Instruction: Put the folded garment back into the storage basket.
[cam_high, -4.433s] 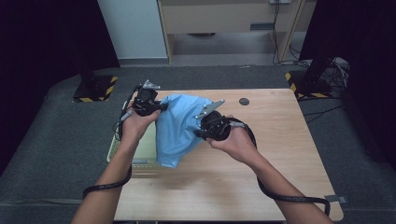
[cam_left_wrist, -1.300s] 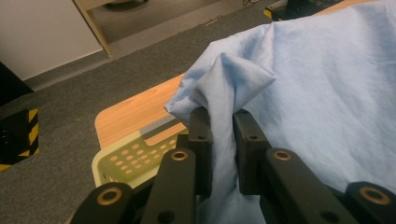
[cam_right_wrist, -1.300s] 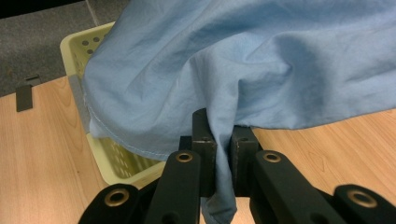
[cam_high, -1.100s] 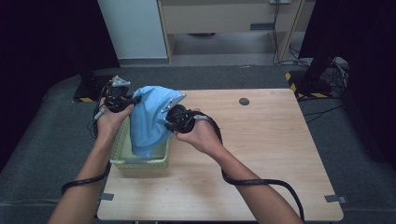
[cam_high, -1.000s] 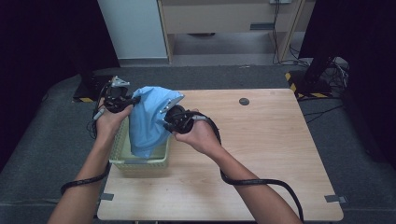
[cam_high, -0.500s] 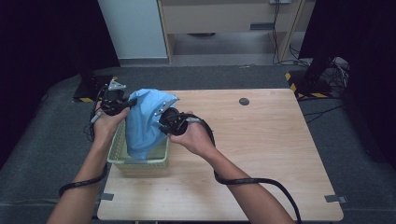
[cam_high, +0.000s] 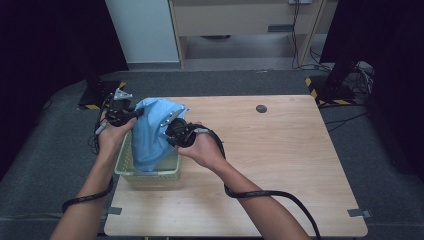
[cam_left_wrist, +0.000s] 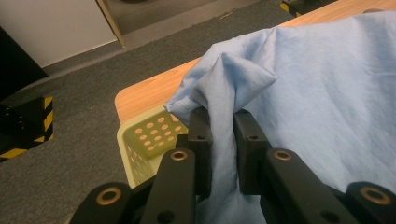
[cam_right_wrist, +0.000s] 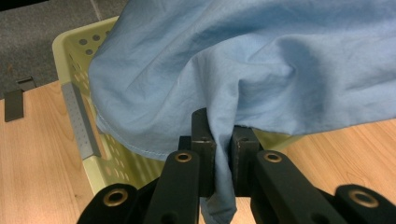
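Observation:
A light blue cloth (cam_high: 152, 131) hangs between my two grippers above a pale green perforated basket (cam_high: 125, 169) at the table's left edge, and its lower part reaches down into the basket. My left gripper (cam_high: 131, 114) is shut on the cloth's upper left fold (cam_left_wrist: 224, 98). At the cloth's right side my right gripper (cam_high: 169, 134) is shut on another fold (cam_right_wrist: 219, 126). The basket (cam_left_wrist: 140, 144) lies below the left gripper's jaws. Its near rim (cam_right_wrist: 77, 116) runs under the draped cloth (cam_right_wrist: 233, 60).
The basket stands at the left front of a wooden table (cam_high: 280, 150). A small dark round disc (cam_high: 261, 108) lies near the table's far edge. Grey carpet (cam_high: 45, 165) surrounds the table, and yellow-black striped feet (cam_high: 330, 97) stand on the floor beyond it.
Both grippers have carried the cloth from the middle of the table leftward to above the basket, and over the last second lowered it so its bottom hangs inside.

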